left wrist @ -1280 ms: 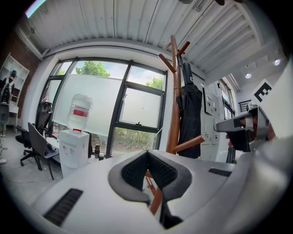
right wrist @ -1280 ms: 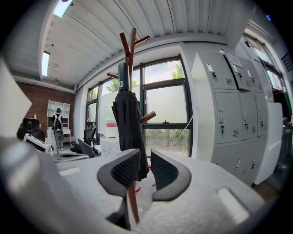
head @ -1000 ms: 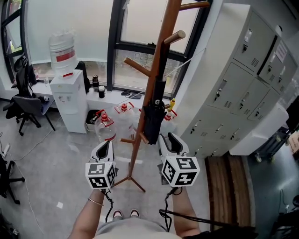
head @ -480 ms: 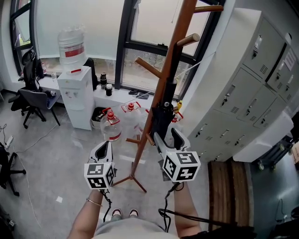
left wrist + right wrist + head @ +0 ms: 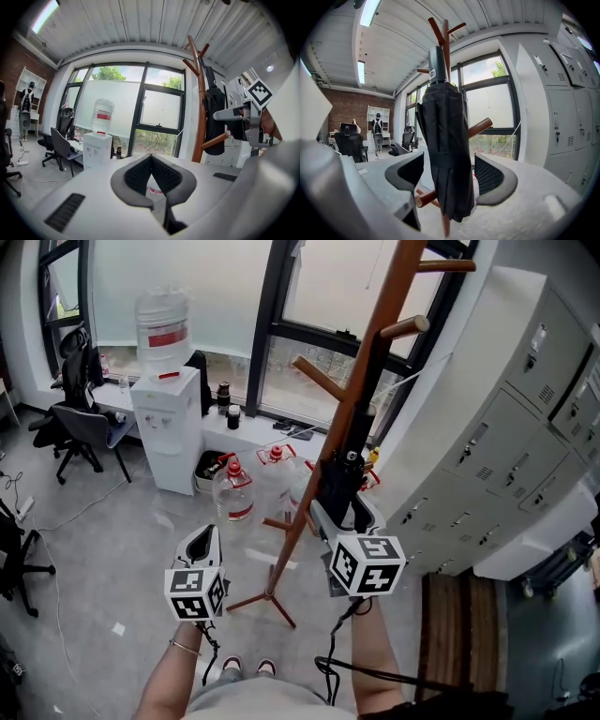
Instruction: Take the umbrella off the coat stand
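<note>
Umbrella (image 5: 445, 154) is framed, untouched, by the opening right claw (image 5: 449, 176).
The stand (image 5: 446, 35) is set just behind; a peg (image 5: 423, 199) crosses below. How it hangs is hidden. Left claw (image 5: 151, 159) is closed, empty.

- The coat stand (image 5: 372, 362) runs past the head view's top edge, so its crown is out of sight.
- The umbrella's (image 5: 339, 479) lower end is hidden behind the right gripper (image 5: 347, 515), whose fingers (image 5: 494, 176) are opening either side of it.
- In the right gripper view, the umbrella hides most of the stand's pole.
</note>
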Motion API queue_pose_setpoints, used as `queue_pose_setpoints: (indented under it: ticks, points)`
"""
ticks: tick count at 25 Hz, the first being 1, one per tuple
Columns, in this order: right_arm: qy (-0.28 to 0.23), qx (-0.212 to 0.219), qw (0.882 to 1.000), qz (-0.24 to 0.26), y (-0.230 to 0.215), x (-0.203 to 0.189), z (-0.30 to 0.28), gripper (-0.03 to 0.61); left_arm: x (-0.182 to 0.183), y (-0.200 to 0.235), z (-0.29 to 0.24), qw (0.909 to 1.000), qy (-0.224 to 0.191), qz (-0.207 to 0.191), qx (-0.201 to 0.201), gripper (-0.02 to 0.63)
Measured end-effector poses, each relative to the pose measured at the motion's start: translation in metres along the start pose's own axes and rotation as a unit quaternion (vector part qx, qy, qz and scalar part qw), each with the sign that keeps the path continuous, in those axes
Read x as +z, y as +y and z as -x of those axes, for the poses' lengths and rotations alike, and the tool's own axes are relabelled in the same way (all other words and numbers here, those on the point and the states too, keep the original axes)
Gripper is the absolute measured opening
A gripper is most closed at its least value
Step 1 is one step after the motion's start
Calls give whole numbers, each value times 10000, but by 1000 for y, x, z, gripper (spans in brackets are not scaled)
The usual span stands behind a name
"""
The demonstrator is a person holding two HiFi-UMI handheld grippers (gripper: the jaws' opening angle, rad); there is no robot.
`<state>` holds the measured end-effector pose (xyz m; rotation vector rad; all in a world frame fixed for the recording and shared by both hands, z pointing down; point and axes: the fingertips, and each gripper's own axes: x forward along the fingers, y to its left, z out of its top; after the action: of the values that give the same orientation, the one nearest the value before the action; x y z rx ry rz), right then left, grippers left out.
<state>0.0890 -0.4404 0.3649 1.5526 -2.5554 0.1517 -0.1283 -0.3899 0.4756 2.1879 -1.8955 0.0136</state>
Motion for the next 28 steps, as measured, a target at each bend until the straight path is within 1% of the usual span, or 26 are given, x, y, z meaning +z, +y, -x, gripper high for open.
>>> queue_pose_setpoints:
  ticks: [11,18,19,28]
  points:
    - [43,72,10000,14,-3,4,-20,325,-2,20,7,9995,34,45,322,4]
    - [132,36,9997,211,-3,4,-23,318,-6,18,4,9994,63,63,335,3]
    - [137,37,9996,223,-3,4,-23,308,-6,18,4,9994,61,68,334,5]
    - [169,84,9995,262,-1,4,-23,296,-4,17,2,9995,38,66,313,3]
